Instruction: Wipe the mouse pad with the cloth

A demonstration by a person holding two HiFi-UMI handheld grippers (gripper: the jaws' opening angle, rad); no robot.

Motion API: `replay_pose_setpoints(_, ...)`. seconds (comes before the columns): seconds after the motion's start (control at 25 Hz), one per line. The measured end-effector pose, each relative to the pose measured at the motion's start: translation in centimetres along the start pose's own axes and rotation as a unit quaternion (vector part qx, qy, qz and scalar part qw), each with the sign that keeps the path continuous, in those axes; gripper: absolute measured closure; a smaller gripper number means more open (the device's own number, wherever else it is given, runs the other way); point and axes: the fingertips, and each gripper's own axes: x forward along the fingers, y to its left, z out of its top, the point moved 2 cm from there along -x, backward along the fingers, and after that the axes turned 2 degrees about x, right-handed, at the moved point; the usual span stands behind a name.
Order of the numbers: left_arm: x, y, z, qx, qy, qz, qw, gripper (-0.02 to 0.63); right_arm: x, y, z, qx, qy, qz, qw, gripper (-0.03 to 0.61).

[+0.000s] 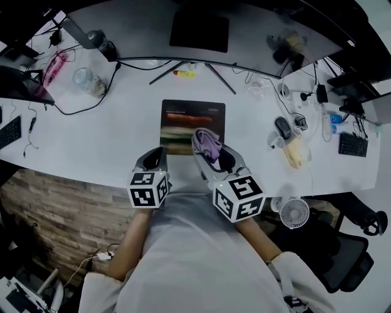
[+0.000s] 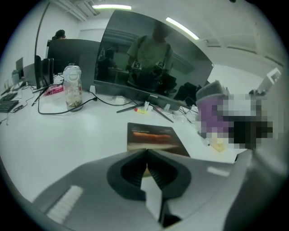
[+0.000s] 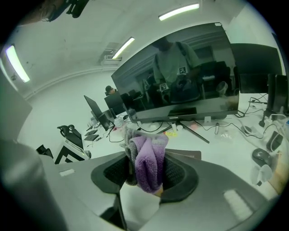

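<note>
A long white desk (image 1: 91, 140) with a curved far edge is seen from above, and the dark mouse pad (image 1: 192, 125) lies flat at its middle, just near of the splayed legs of a large dark monitor (image 1: 198, 27). The left gripper (image 2: 146, 155) is held at the near left corner of the pad with its jaws pressed together and nothing between them. The right gripper (image 3: 144, 167) is clamped on the purple cloth (image 3: 146, 160), which is bunched up between the jaws and is held over the near right part of the pad; whether the cloth touches the pad cannot be told. To the far left a clear jar (image 1: 85, 79) is stood on the desk, with a black cable (image 1: 79, 110) looped on its near side and a pink object (image 1: 54, 66) lying farther left. A small yellow item (image 1: 183, 73) is placed between the monitor legs. To the right a dark mouse (image 1: 282, 127) is found among loose cables, a black keyboard (image 1: 353, 145) is set at the far right end, and a small white fan (image 1: 294, 212) is seen at the near edge. A black office chair (image 1: 348, 257) is parked near right, and a brick-patterned surface (image 1: 61, 208) is shown below the desk on the left. Long ceiling lights (image 3: 178, 11) and further workstations (image 3: 97, 110) are visible behind the monitor.
</note>
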Motion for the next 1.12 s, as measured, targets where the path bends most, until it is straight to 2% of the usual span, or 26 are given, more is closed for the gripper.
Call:
replay_pose_setpoints(0.36, 4.2, 1.8, -2.2, -0.005, 0.051, -0.001, 0.9987, 0.614, 6.7, -0.5, -0.6, 0.018, 0.06, -0.001, 0.998, 0.403)
replay_pose_setpoints(0.6, 5.8, 2.8, -3.7, -0.01, 0.07, 0.001, 0.9975, 0.614, 10.7, -0.5, -1.7, 0.055, 0.088, -0.001, 0.995, 0.403)
replay_pose_setpoints(0.88, 6.5, 2.9, -4.5, -0.025, 0.076, -0.002, 0.9968, 0.614, 14.9, -2.3, -1.7, 0.126, 0.107, 0.007, 0.986, 0.4)
replay_pose_setpoints(1.12, 6.6, 3.1, -4.6, -0.033, 0.067, -0.004, 0.9972, 0.614, 18.4, -2.8, -1.8, 0.165, 0.126, 0.012, 0.978, 0.396)
